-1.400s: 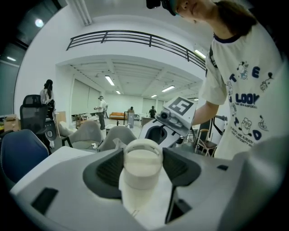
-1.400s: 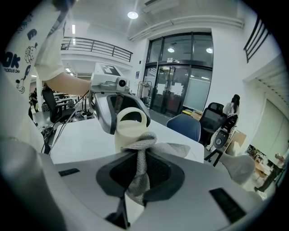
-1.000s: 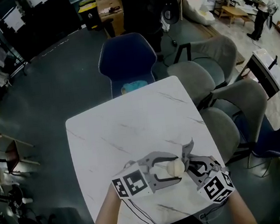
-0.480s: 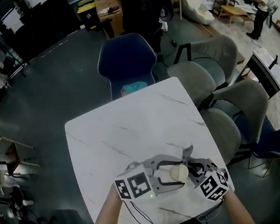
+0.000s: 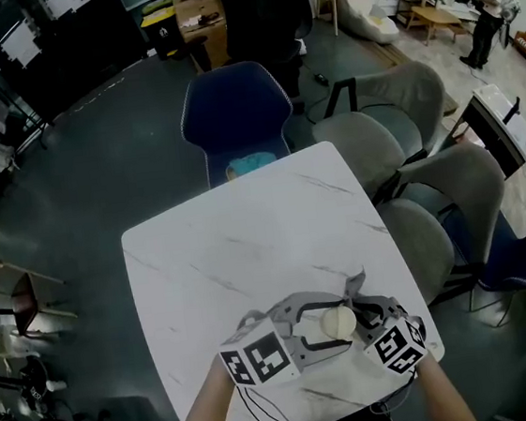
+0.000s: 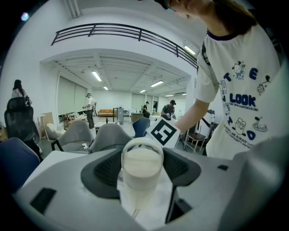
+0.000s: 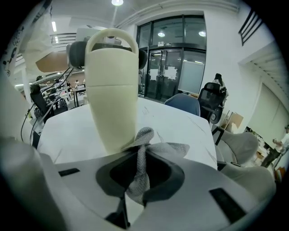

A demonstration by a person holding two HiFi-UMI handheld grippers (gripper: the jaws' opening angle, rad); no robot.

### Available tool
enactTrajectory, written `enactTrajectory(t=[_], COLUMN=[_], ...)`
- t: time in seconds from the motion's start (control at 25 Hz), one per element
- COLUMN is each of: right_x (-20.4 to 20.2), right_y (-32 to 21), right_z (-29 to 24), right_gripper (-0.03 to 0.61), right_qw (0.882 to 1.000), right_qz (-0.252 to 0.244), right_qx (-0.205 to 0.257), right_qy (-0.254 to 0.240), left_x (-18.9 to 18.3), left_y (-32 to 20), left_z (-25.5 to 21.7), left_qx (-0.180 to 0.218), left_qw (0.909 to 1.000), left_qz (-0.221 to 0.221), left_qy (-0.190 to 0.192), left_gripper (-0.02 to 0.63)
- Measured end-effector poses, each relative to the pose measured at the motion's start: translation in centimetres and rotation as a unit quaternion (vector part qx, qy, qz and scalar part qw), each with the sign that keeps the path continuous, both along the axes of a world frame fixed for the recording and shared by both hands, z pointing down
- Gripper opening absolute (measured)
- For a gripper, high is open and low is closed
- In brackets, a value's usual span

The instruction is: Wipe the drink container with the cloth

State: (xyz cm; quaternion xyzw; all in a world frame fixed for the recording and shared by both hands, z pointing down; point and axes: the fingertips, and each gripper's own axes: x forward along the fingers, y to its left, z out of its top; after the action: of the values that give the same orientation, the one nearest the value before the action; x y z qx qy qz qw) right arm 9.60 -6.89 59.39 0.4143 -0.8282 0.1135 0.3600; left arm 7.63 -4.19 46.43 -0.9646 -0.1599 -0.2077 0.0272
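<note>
While the left gripper (image 5: pixel 321 325) holds the cream drink container (image 5: pixel 337 320) with its jaws wide around the body, over the near part of the white marble table (image 5: pixel 229 246), the right gripper (image 7: pixel 140 173) pinches the grey cloth (image 7: pixel 141 153) tightly. The container stands about upright, just ahead and left of the right gripper, and the cloth touches its lower side. I think the wiping stroke must run along this upright axis. Compared with one second ago, the right gripper and cloth sit lower; the left one has kept its place.
</note>
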Motion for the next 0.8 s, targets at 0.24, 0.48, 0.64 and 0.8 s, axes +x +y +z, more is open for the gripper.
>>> enactTrajectory(t=[0.24, 0.48, 0.64, 0.8], right_x=[0.1, -0.1, 0.0, -0.2], right_y=[0.5, 0.6, 0.7, 0.7], right_z=[0.0, 0.1, 0.0, 0.1], right_gripper=[0.051, 0.051, 0.051, 0.051], right_qw=[1.0, 1.0, 1.0, 0.998], right_qz=[0.017, -0.005, -0.03, -0.056], right_qx=[-0.002, -0.005, -0.008, -0.008], right_qy=[-0.002, -0.005, -0.003, -0.003], left_x=[0.1, -0.5, -0.6, -0.4], left_y=[-0.4, -1.2, -0.8, -0.7], left_z=[-0.1, -0.7, 0.1, 0.5], left_qx=[-0.015, 0.001, 0.026, 0.009], left_qw=[0.9962, 0.9711, 0.9428, 0.9124], left_qz=[-0.085, -0.233, -0.329, -0.406], left_qy=[0.017, 0.053, 0.048, 0.053], left_gripper=[0.278, 0.284, 0.287, 0.29])
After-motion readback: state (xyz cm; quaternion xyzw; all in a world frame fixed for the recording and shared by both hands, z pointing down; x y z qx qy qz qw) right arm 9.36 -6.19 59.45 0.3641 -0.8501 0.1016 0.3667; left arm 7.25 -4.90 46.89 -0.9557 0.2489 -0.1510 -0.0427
